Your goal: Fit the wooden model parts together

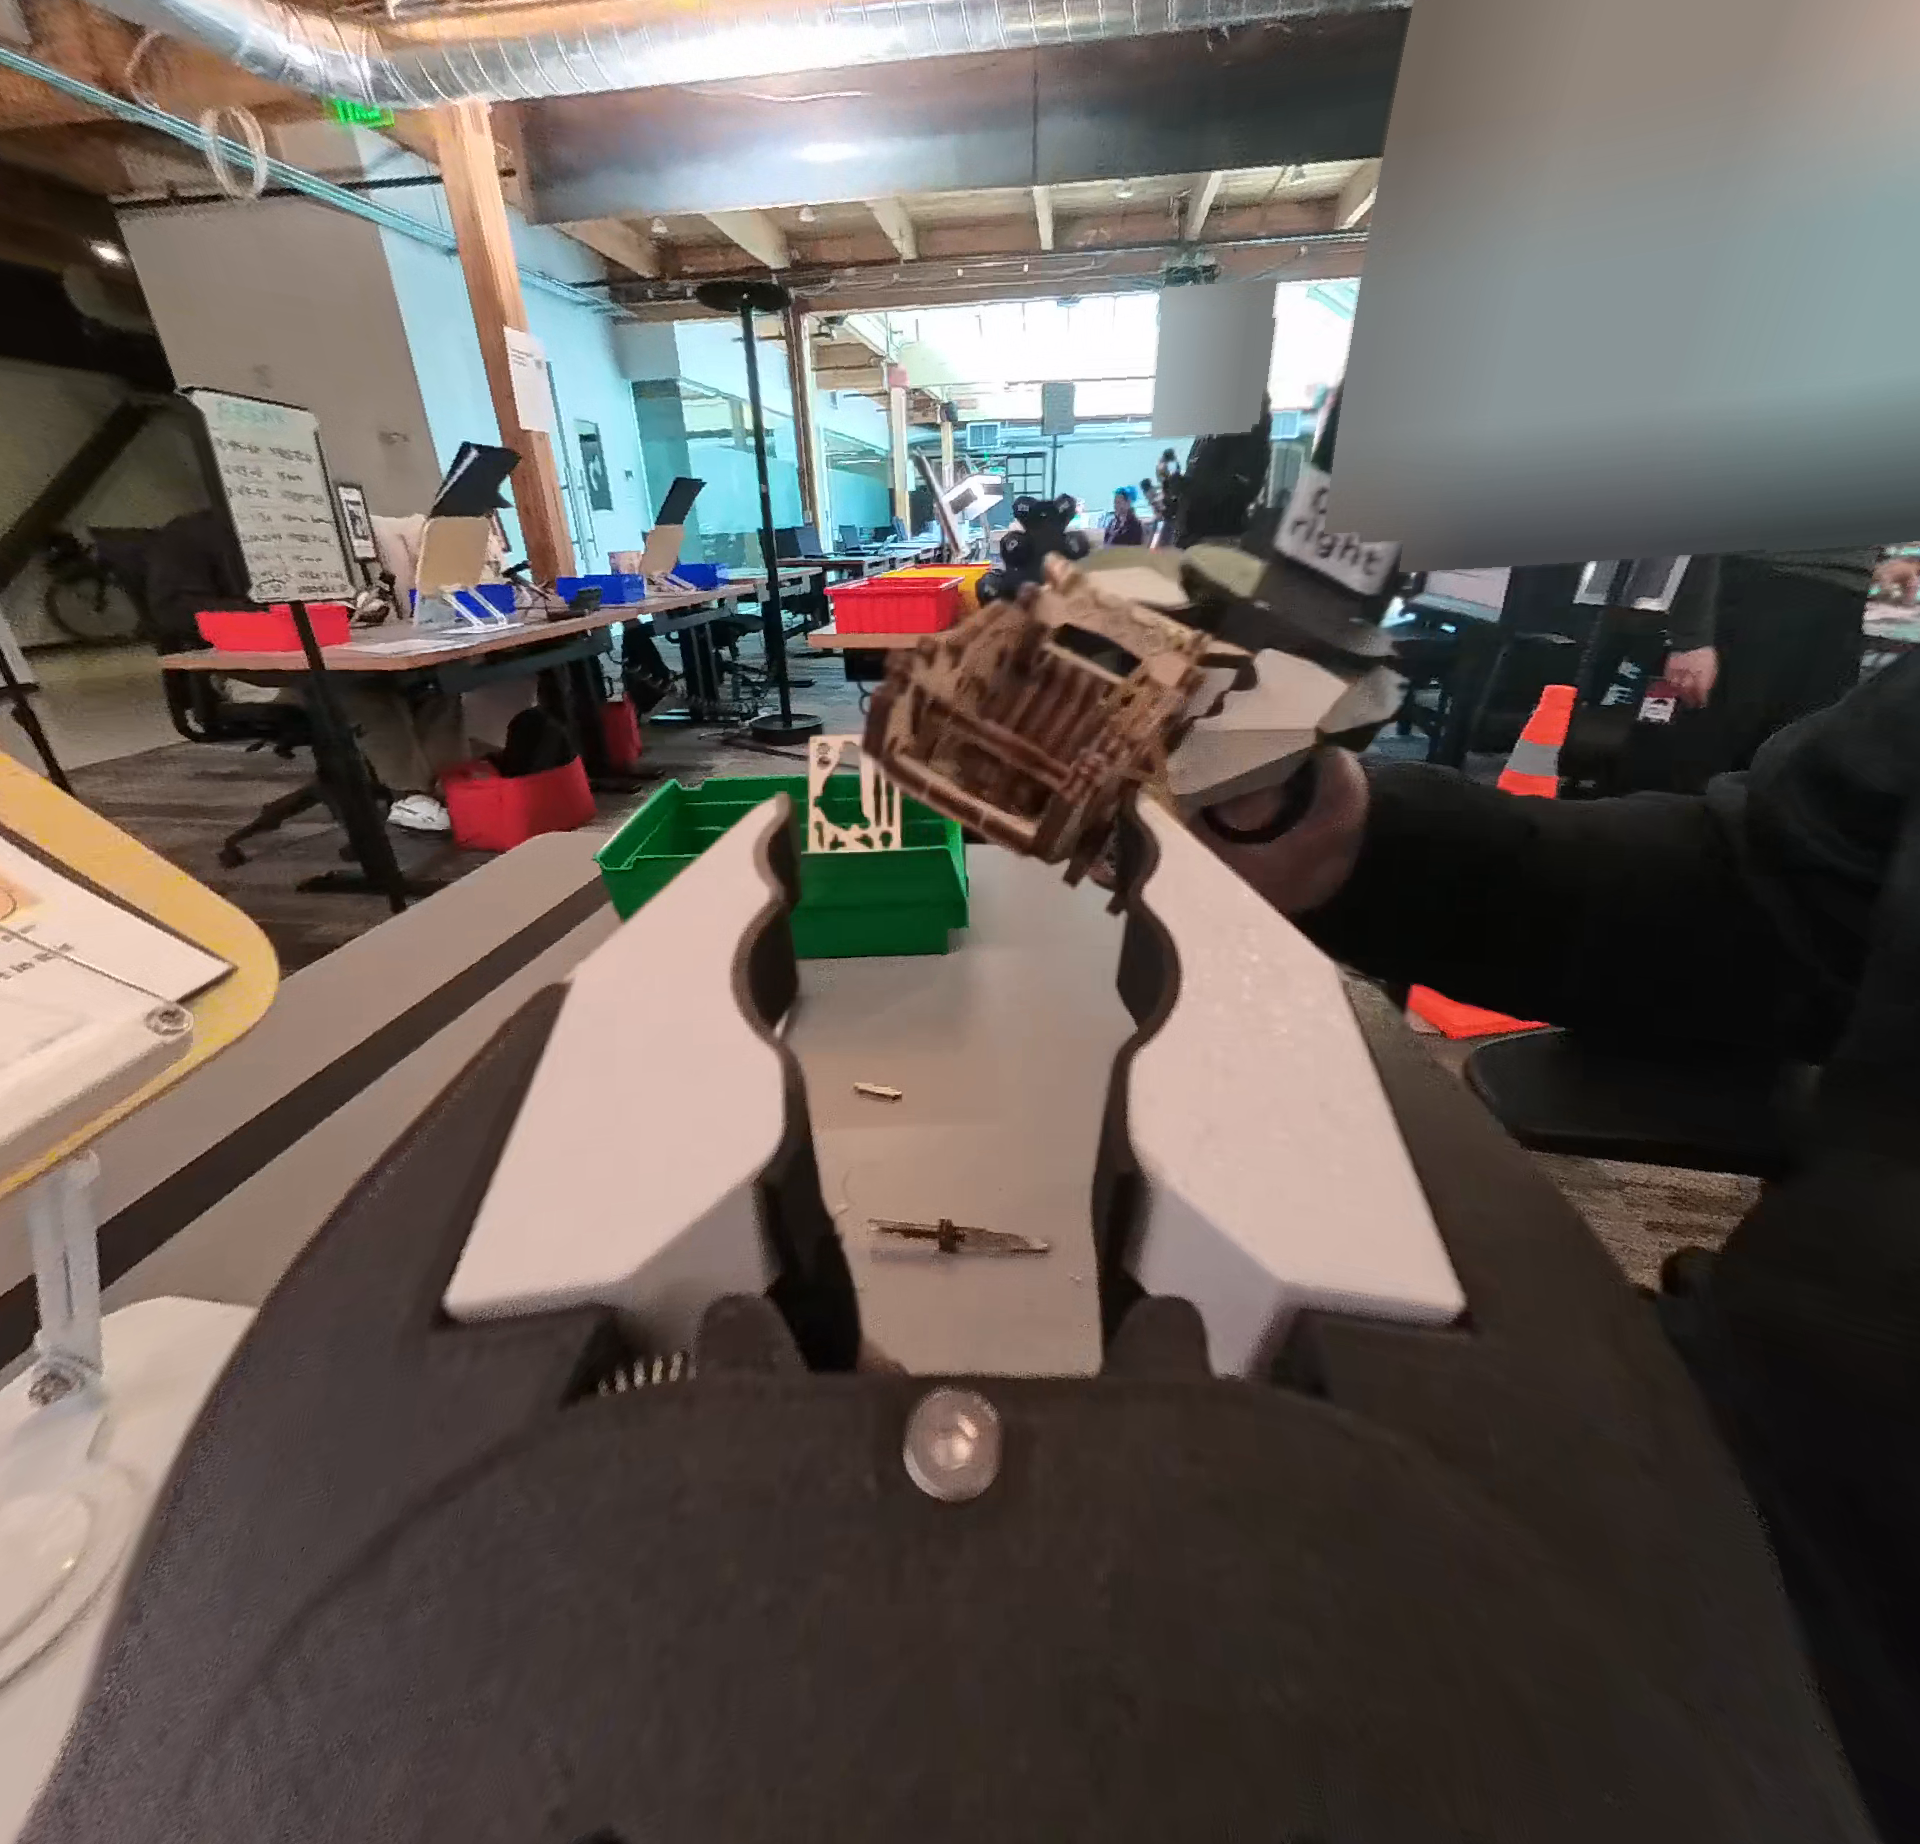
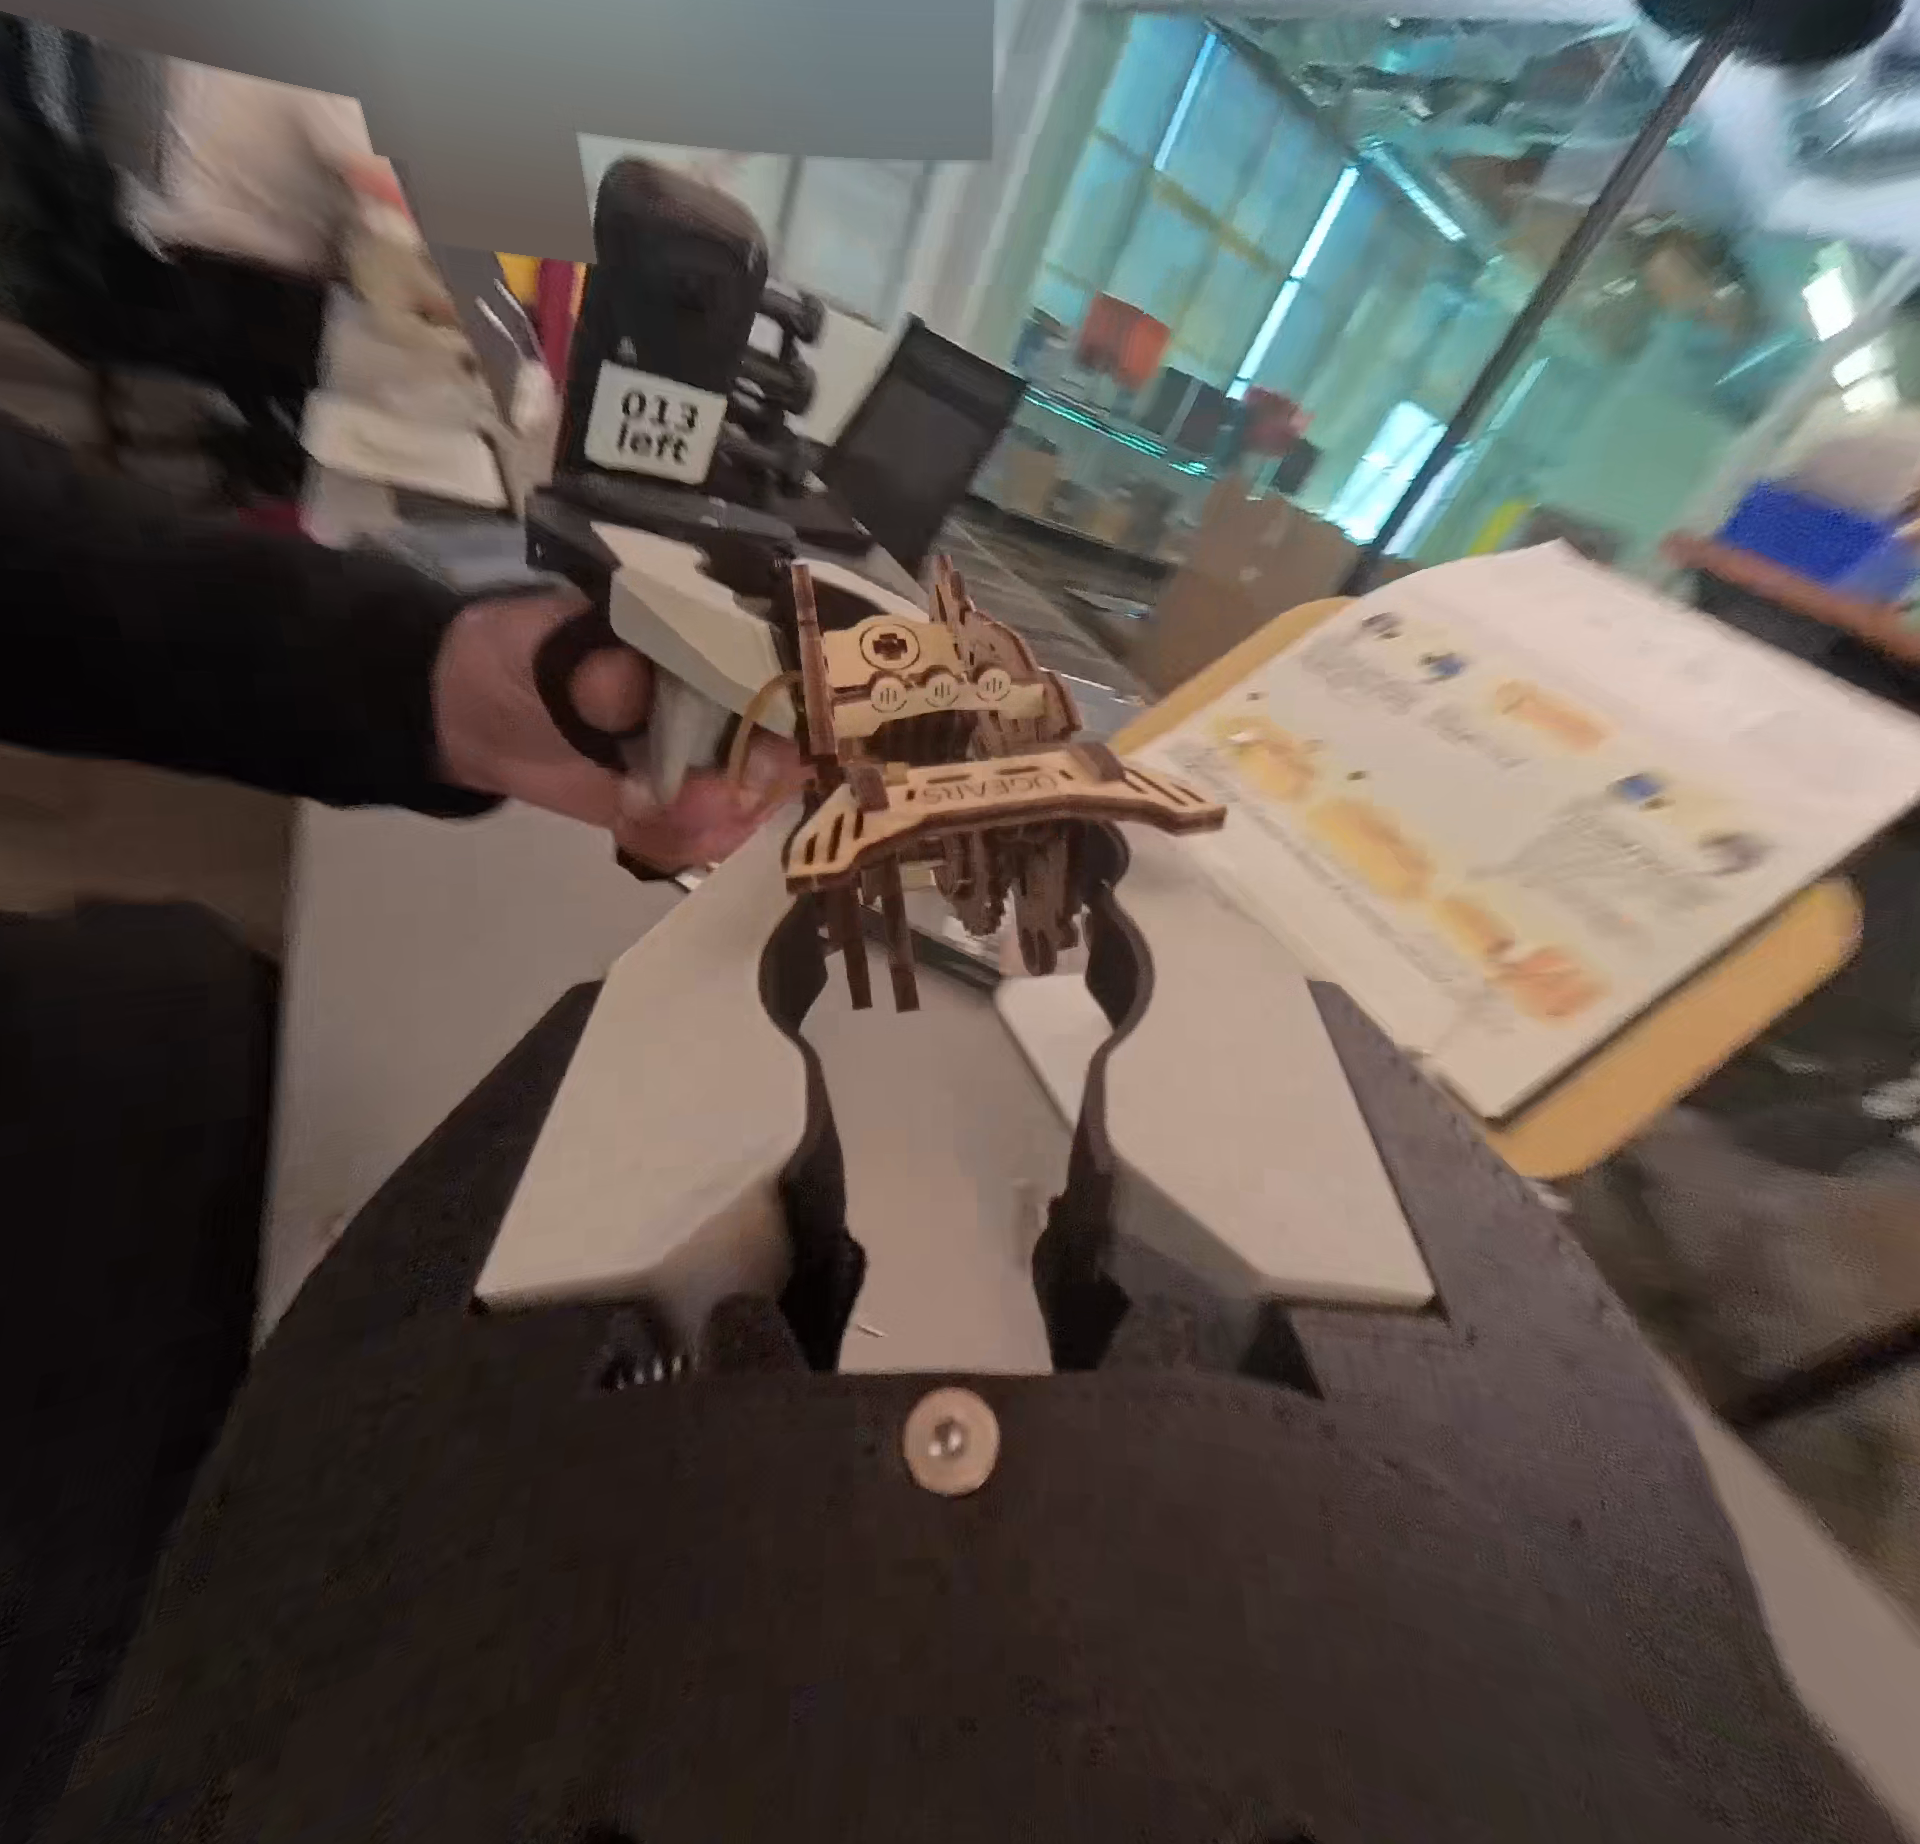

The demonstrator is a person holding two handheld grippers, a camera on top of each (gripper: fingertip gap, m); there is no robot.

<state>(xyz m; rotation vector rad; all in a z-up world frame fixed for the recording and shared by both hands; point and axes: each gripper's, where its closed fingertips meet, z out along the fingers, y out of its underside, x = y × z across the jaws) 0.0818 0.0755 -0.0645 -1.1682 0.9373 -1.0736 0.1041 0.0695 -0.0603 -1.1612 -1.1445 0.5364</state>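
My right gripper (image 2: pixel 945 859) is shut on a partly built wooden model (image 2: pixel 935 755) and holds it in the air above the table. In the left wrist view the model (image 1: pixel 1029 734) hangs up and to the right, clasped at its far end by the right gripper (image 1: pixel 1226 714). My left gripper (image 1: pixel 956 828) is open with nothing between its fingers. The model's lower corner sits just over its right fingertip (image 1: pixel 1153 838). The left gripper also shows in the right wrist view (image 2: pixel 717 672), close behind the model's left side. A rubber band (image 2: pixel 748 734) loops off the model.
A green bin (image 1: pixel 883 901) holding a punched wooden sheet (image 1: pixel 844 797) stands at the far table edge. A small wooden pin (image 1: pixel 878 1091) and an axle piece (image 1: pixel 956 1238) lie on the grey table (image 1: pixel 997 1015). An instruction booklet (image 2: pixel 1507 807) rests on a yellow stand.
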